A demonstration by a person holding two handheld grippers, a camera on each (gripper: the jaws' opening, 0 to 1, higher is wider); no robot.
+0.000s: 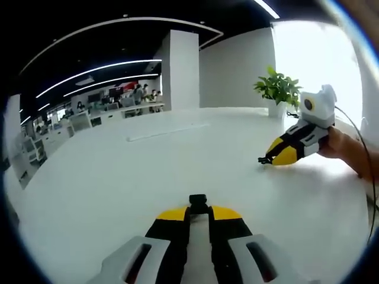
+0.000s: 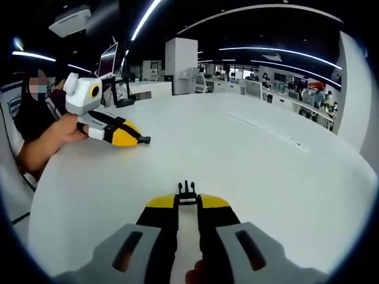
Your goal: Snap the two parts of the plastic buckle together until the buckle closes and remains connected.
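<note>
In the left gripper view, my left gripper [image 1: 198, 210] is shut on a small black buckle part [image 1: 198, 201] that pokes out between its yellow tips. To the right, my right gripper [image 1: 266, 160] hovers just above the white table [image 1: 118, 177], a hand around it and a dark bit at its tip. In the right gripper view, my right gripper [image 2: 188, 203] is shut on the pronged black buckle part [image 2: 187, 190], prongs pointing away. The left gripper [image 2: 144, 140] comes in from the left with a black piece at its tip. The two parts are well apart.
A potted green plant [image 1: 277, 90] stands at the table's far right edge. A long thin seam [image 1: 169, 131] runs across the tabletop. A person [image 2: 35, 112] sits at the table's left edge. Office desks and a white pillar [image 1: 180, 68] lie beyond the table.
</note>
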